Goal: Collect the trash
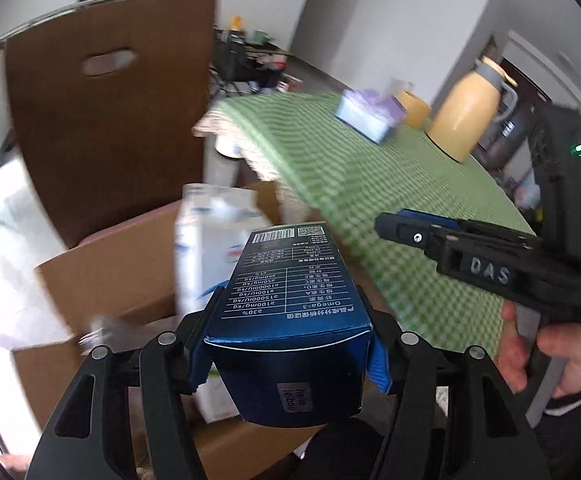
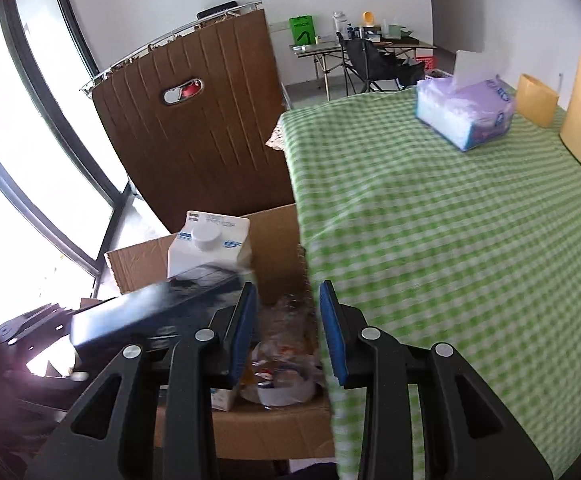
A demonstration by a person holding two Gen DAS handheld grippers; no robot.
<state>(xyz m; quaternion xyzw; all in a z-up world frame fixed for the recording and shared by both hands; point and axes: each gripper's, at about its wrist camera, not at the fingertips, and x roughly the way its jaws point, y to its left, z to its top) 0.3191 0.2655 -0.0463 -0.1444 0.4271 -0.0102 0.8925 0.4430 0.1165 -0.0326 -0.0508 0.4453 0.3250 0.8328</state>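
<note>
I have the dark blue carton point(image 1: 290, 312) clamped in the left claw point(image 1: 288, 344), its blue pads pressed against both long sides, and I hold it above the cardboard box point(image 2: 258, 428) that stands on the floor against the counter point(image 2: 470, 248) edge. The step in hand, as I judge it, is the drop. To do it well I should bring the carton over the free space at 6 o'clock of the white milk carton point(image 2: 210, 244), which stands upright at the back of the box, lower it inside the flaps, and only then part the pads. Released from where it hangs, it could strike the milk carton or tip over the box wall.

The right claw point(image 2: 288, 332) holds nothing; its pads stand apart over the crumpled plastic wrappers point(image 2: 282, 376) already lying in the box.

The blue carton is long and rectangular, glossy, with a white printed table and barcode on its upper face, edges sharp, undented. It looks light and rigid.

On the counter, a tissue pack point(image 2: 466, 116) and yellow jug point(image 1: 470, 116) sit at 1 o'clock, well apart from the box.
</note>
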